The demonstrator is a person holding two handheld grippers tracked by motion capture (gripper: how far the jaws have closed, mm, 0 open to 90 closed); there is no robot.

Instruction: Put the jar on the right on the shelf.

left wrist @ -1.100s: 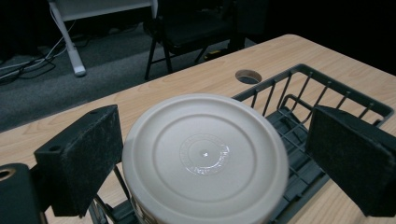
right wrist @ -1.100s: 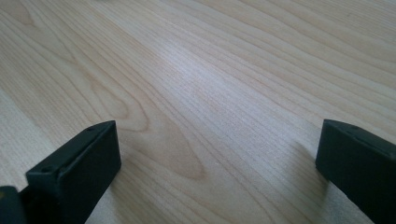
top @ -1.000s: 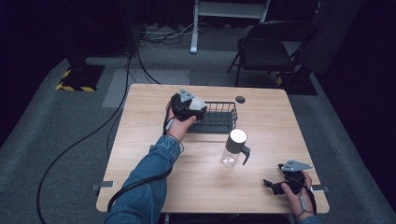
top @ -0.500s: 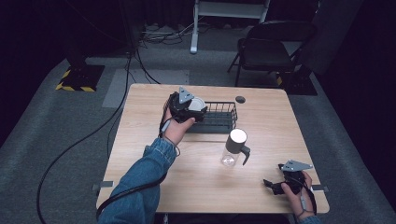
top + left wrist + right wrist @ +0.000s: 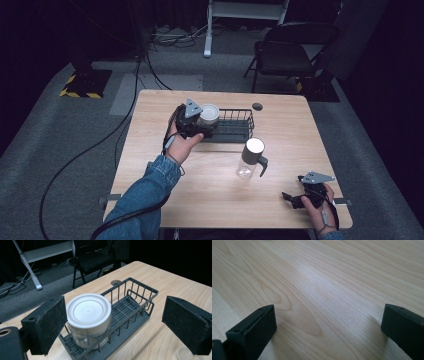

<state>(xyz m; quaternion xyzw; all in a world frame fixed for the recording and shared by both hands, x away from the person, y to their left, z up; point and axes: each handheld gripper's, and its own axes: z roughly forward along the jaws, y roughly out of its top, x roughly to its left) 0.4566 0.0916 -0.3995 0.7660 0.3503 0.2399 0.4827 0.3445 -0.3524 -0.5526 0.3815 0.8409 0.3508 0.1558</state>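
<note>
Fingers [image 5: 50,326] of the left gripper [image 5: 200,131] spread wide around the white-lidded clear jar [image 5: 88,317], which stands upright in the near end of the dark wire basket [image 5: 136,303]. That placement looks done. On the wooden bench [image 5: 210,195], a 2nd clear jar with a black handle [image 5: 250,159] waits outside the basket. Right gripper [image 5: 295,199] rests open.

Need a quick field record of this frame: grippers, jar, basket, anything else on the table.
left gripper: open, jaws either side of the jar
jar: white lid, upright in the basket's near end
basket: dark wire, on the table, rest of it empty
right gripper: open, low over bare wood
bottle: clear, white cap, upright beside the basket
table: light wood
</note>
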